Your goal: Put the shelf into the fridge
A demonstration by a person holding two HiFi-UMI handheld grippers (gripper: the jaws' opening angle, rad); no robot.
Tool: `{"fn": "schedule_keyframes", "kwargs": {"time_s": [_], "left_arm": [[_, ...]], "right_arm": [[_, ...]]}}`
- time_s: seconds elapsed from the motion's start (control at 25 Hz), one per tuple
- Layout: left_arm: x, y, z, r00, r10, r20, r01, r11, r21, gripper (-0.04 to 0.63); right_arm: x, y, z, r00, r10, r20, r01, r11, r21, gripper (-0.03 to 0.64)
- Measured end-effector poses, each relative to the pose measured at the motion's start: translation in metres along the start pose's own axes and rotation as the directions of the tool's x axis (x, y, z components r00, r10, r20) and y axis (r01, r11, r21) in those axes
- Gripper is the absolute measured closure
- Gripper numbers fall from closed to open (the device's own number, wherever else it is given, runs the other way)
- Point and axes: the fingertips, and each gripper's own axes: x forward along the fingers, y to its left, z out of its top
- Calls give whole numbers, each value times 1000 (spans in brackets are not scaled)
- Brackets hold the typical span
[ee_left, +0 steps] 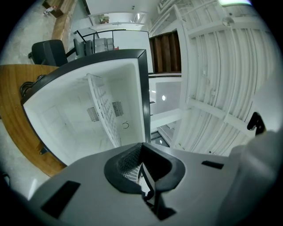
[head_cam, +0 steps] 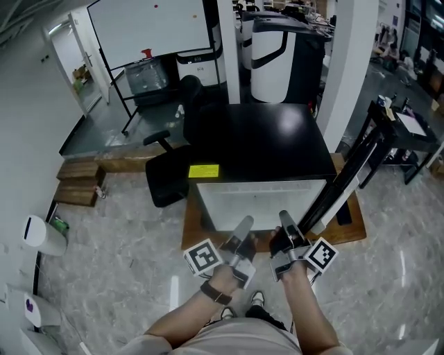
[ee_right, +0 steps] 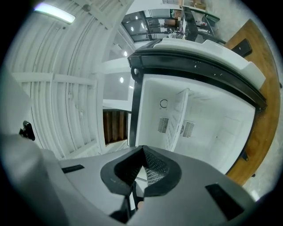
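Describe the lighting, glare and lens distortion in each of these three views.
Head view: even indoor light, a soft glare patch on the fridge's black top, only mild bending. Left gripper view: strong fisheye with black corners; the fridge's white walls bow, and the shelf is sharp. Right gripper view: same fisheye; a ceiling light blows out at upper left.

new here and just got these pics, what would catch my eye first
First comes the black-topped fridge at the centre of the head view, standing open on a wooden platform, its white inside filling both gripper views. Inside it a white wire shelf runs back from the left gripper and right gripper, both shut on its front edge.
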Motion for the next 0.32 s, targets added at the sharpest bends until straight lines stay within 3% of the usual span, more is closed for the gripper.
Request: {"fn": "schedule_keyframes", "kwargs": {"time_s": [0.32], "left_arm": [[3,-7,5,1000,-7,-4,7,1000,28,591]], "right_arm": [[4,9,3,1000,6,0,-6,1000,-8,595]]}}
